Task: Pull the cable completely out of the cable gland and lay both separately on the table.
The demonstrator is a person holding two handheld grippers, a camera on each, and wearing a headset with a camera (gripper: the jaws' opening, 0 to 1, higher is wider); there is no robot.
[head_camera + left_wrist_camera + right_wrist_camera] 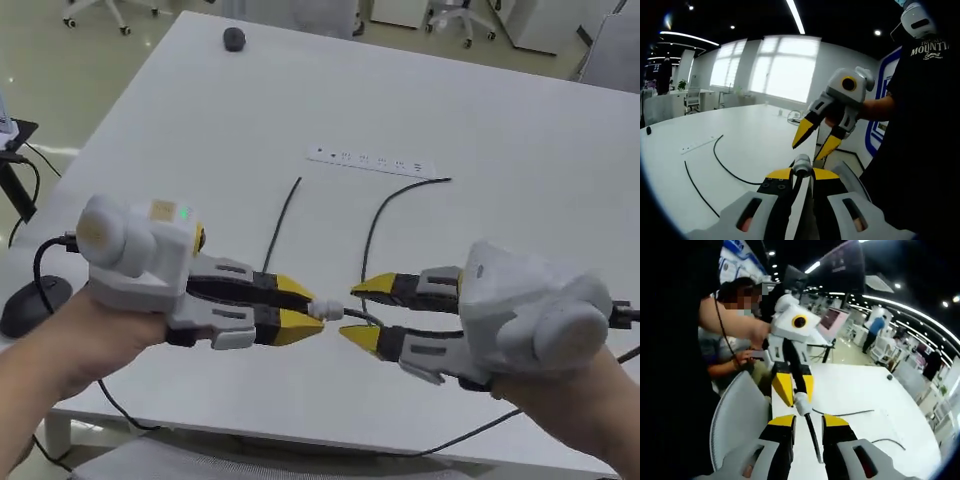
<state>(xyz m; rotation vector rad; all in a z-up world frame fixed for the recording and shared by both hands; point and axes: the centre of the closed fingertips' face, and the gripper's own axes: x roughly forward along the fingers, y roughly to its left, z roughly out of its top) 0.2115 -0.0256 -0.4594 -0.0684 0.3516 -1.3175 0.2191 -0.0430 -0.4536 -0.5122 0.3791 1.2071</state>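
Note:
My left gripper [318, 310] is shut on a small white cable gland [327, 310], held above the near table edge. A black cable [372, 235] leaves the gland toward the right, then curves away across the white table [480, 110]. My right gripper [348, 311] faces the left one with its jaws open, one above and one below the cable just beside the gland. In the right gripper view the cable [811, 435] runs between the spread jaws of the right gripper [809, 421], and the gland [801, 402] sits at the tips of the left gripper [797, 395]. In the left gripper view the gland [801, 165] sits in the left gripper [801, 172], with the open right gripper [805, 152] beyond it.
A second black cable [283, 222] lies loose on the table, left of the first. A white power strip [370, 162] lies farther back and a dark round object [233, 38] sits near the far edge. A seated person [740, 355] and a white chair back [735, 420] are behind the left gripper.

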